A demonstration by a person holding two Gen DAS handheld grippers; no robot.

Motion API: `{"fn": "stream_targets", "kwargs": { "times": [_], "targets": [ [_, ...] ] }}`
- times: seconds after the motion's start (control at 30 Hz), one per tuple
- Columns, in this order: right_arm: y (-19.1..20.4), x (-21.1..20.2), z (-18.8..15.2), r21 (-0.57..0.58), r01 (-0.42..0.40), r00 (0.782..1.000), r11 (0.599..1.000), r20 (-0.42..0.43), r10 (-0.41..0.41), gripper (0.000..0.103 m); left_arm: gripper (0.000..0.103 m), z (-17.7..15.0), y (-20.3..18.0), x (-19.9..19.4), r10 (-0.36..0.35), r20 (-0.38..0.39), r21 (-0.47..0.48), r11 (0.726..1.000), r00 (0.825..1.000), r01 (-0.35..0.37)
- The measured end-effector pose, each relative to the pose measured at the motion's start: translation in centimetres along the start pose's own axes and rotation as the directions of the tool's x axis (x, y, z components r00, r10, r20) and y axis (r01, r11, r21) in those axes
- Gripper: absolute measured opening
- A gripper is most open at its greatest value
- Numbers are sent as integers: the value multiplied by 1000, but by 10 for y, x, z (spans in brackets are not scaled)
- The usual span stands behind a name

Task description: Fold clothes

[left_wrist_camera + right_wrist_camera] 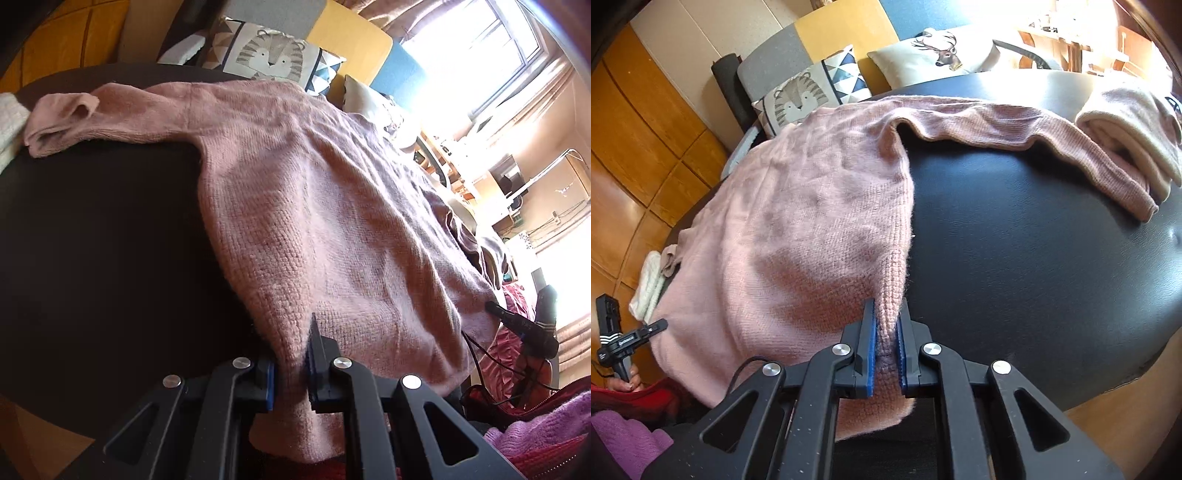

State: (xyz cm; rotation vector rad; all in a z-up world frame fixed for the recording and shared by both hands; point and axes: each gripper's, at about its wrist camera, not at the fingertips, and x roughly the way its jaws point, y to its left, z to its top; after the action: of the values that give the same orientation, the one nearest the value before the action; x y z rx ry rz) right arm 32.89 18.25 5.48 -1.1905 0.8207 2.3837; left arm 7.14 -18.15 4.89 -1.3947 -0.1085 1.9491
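Both grippers pinch the pink sweater's (332, 206) hem: left gripper (290, 363) at one corner, right gripper (886, 354) at the other, above the black table (1034, 240).

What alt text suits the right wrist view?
The right claw is shut on the hem corner of a pink knit sweater spread over a black table. One sleeve stretches toward a folded cream garment.
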Motion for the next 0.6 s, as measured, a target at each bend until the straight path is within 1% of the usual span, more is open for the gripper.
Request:
{"fn": "stream_targets", "kwargs": {
  "times": [0.13, 0.23, 0.43, 0.6],
  "targets": [
    [-6, 7, -2, 38, 2, 999, 999, -45, 0, 6, 11, -7, 9, -9, 4, 4, -9, 1000, 1000, -4],
    [-2, 14, -10, 15, 7, 996, 1000, -89, -6, 6, 11, -12, 14, -12, 8, 8, -26, 1000, 1000, -8],
    [1, 18, -25, 11, -15, 984, 1000, -176, 17, 6, 11, -19, 25, -14, 29, -4, -54, 998, 1000, -29],
    [-3, 17, -23, 14, -21, 974, 1000, -226, 24, 6, 11, -23, 30, -10, 38, -54, -37, 999, 998, -40]
  ]
}}
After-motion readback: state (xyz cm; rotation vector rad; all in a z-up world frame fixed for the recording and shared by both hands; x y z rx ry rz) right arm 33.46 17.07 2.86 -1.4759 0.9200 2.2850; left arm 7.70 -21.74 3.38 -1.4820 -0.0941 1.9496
